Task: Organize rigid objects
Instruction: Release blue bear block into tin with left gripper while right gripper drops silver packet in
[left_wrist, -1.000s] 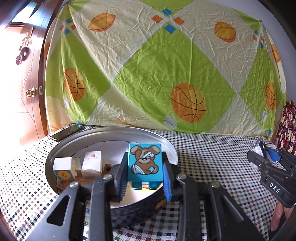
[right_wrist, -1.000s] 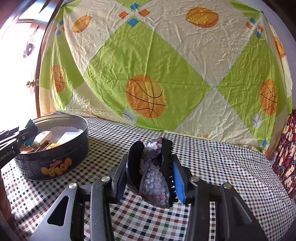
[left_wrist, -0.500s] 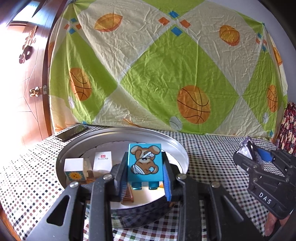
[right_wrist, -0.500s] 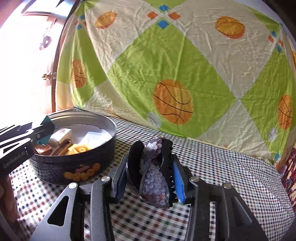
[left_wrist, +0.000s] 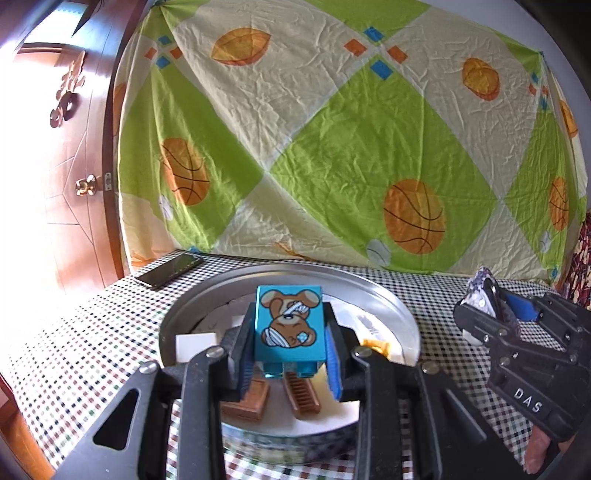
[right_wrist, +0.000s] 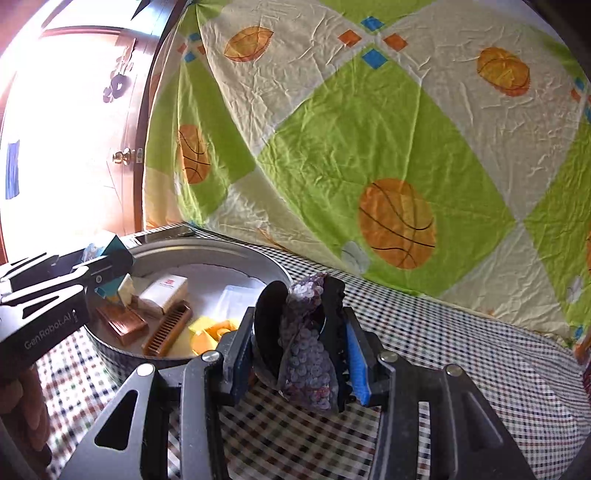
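Over the round tin, your left gripper is clamped tight on a blue toy block w/ a bandaged bear printed on its face; both pads press its sides, no gap. Block hangs above the tin's inside, not touching what's in it. Below it in the tin you've got a brown comb and a brown bar, lying side by side, plus a white box at the left wall and a yellow-orange piece at the right.

Your right gripper is partly closed, holding a black hair claw clip wrapped w/ purple sequin fabric; left pad sits on the clip's smooth shell, right pad on its toothed side. From the right wrist cam it's above the checked desk, just beside the tin's right rim, not over it. In the left cam the same gripper shows at the right, apart from the tin, w/ a bit of your hand under it.

A phone lies flat on the desk behind the tin, near the wooden door. Basketball-print sheet hangs across the back.
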